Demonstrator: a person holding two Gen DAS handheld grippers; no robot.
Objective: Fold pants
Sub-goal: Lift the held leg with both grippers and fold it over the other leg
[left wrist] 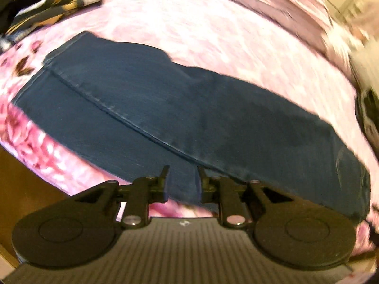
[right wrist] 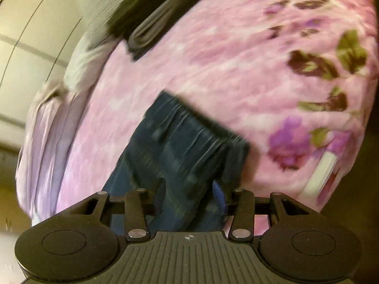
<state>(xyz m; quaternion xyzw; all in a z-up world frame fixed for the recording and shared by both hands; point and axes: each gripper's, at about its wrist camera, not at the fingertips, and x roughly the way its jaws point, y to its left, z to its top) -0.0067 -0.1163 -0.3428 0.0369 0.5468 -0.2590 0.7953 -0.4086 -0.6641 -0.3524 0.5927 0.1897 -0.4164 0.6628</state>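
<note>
Dark blue jeans (left wrist: 165, 108) lie folded lengthwise and flat on a pink flowered bedspread (left wrist: 189, 23), running from upper left to lower right. My left gripper (left wrist: 182, 174) hovers over their near edge with a narrow gap between its fingers; no cloth is pinched there. In the blurred right wrist view the waistband end of the jeans (right wrist: 180, 142) lies on the bedspread (right wrist: 213, 59). My right gripper (right wrist: 189, 187) stands over it, jaws wide apart, the denim beneath them and not gripped.
A heap of dark and striped clothes (left wrist: 47, 2) sits at the far left of the bed. Folded black and grey garments (right wrist: 156, 21) lie beyond the waistband. Lilac bedding (right wrist: 47, 130) hangs at the bed's edge by a pale wall (right wrist: 28, 35).
</note>
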